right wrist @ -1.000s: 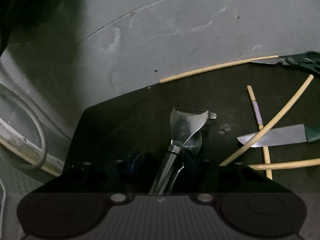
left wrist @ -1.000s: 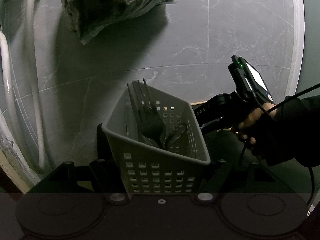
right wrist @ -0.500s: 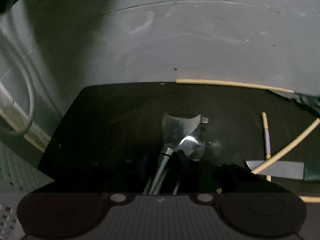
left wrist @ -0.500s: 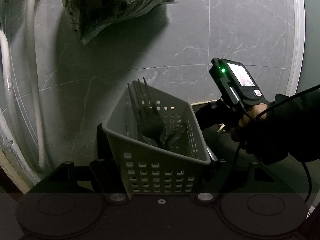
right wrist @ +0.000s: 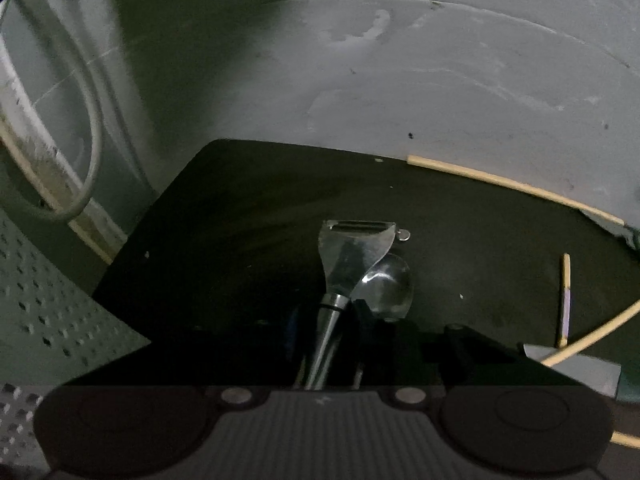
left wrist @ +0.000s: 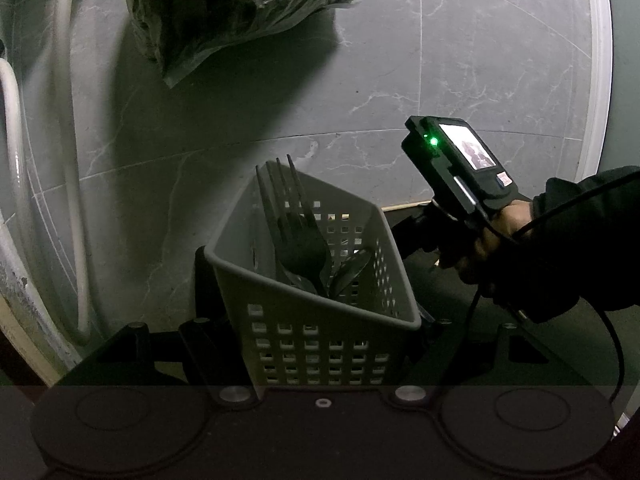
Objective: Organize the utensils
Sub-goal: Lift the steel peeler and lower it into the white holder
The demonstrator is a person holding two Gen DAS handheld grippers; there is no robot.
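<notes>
My left gripper (left wrist: 312,280) is shut on a grey perforated utensil basket (left wrist: 320,344), one finger (left wrist: 208,280) on each side. Black forks (left wrist: 296,236) stand in the basket. In the right wrist view my right gripper (right wrist: 336,316) is shut on a metal peeler (right wrist: 352,252) and a spoon (right wrist: 390,288), both pointing forward over the black mat (right wrist: 240,220). The left wrist view shows a hand (left wrist: 488,240) holding that gripper's body (left wrist: 452,184) just right of the basket; its fingers are hidden behind the basket.
Wooden chopsticks (right wrist: 512,184) and a knife blade (right wrist: 576,364) lie on the mat's right side. A perforated grey wall (right wrist: 40,300) fills the lower left of the right wrist view. A plastic bag (left wrist: 232,8) and white hoses (left wrist: 68,160) lie on the tiled floor beyond.
The right gripper has closed on the peeler and spoon, rolled, and moved left toward the basket. The left gripper and basket have stayed put.
</notes>
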